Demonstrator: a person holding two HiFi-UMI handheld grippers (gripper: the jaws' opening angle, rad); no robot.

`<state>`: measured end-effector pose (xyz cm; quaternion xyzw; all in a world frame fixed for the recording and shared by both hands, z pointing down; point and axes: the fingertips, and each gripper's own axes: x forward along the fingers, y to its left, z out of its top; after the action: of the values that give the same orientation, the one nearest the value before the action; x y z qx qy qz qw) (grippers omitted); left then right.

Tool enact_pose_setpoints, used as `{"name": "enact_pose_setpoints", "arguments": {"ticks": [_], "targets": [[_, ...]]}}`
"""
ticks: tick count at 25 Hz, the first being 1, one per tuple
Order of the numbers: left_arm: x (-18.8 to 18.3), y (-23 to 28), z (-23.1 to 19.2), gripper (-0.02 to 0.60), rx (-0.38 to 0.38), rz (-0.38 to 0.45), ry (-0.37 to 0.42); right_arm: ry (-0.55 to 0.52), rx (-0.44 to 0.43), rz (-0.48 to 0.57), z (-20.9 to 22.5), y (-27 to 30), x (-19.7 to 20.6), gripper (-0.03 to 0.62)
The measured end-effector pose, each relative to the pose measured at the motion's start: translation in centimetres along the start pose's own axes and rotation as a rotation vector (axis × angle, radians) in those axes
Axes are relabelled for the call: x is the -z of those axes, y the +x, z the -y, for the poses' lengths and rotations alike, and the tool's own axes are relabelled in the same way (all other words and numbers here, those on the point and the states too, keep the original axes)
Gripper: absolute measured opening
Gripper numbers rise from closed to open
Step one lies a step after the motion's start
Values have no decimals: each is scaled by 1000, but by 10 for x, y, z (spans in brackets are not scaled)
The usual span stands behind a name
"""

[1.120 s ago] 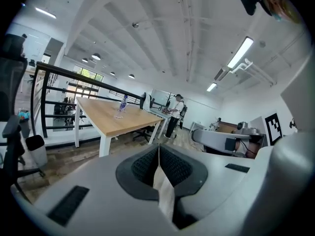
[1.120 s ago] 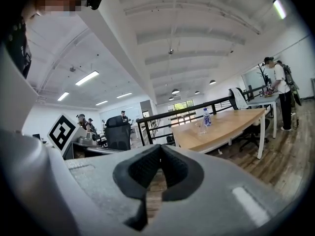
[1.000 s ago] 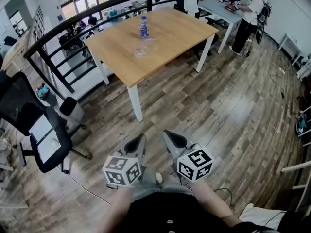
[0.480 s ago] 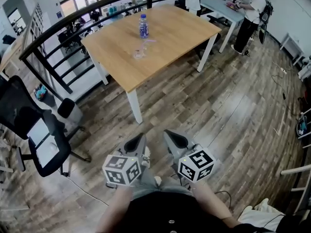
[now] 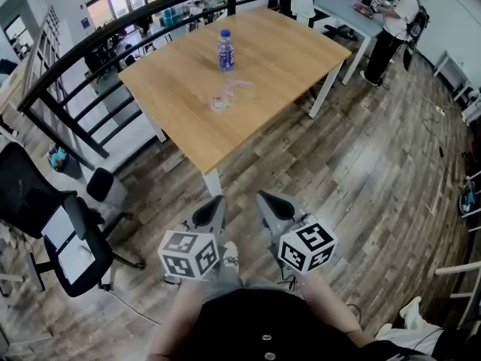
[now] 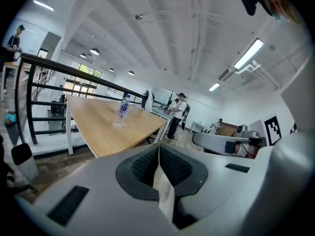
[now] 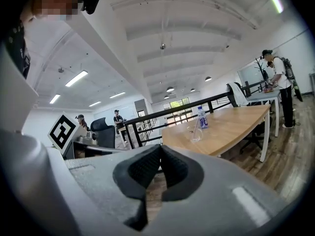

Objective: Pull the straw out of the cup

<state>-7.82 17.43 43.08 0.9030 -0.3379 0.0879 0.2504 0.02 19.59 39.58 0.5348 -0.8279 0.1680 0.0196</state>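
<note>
With the fingers of the left gripper (image 5: 212, 210) and right gripper (image 5: 270, 204) closed and empty, the cup (image 5: 218, 103) with its straw (image 5: 237, 87) stands well ahead of them on the tabletop (image 5: 180, 122), so approaching squarely and opening beforehand seems wise.

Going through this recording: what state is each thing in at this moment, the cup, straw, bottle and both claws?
left claw: shut, empty, short of the table.
right claw: shut, empty, short of the table.
cup: upright on the table, untouched.
straw: in the cup, leaning out over its rim.
bottle: upright, capped, standing apart from the cup.
</note>
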Motion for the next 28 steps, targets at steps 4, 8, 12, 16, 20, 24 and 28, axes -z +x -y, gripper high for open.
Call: {"name": "enact_pose_setpoints", "arguments": {"ticks": [4, 8, 12, 16, 20, 24, 28], "targets": [[-29, 32, -32, 21, 19, -1, 4, -1, 17, 0, 23, 46, -17, -2], [-55, 59, -66, 21, 43, -3, 7, -4, 42, 0, 40, 90, -31, -2], [-68, 76, -80, 21, 81, 0, 26, 1, 77, -6, 53, 111, -32, -2], [-74, 87, -88, 21, 97, -3, 16, -2, 106, -19, 65, 121, -35, -2], [-80, 96, -99, 21, 94, -2, 16, 5, 138, 7, 79, 132, -43, -2], [-84, 107, -110, 21, 76, 1, 10, 13, 126, 9, 89, 145, -42, -2], [-90, 122, -120, 21, 45, 7, 2, 7, 124, 32, 111, 161, -52, -2]]}}
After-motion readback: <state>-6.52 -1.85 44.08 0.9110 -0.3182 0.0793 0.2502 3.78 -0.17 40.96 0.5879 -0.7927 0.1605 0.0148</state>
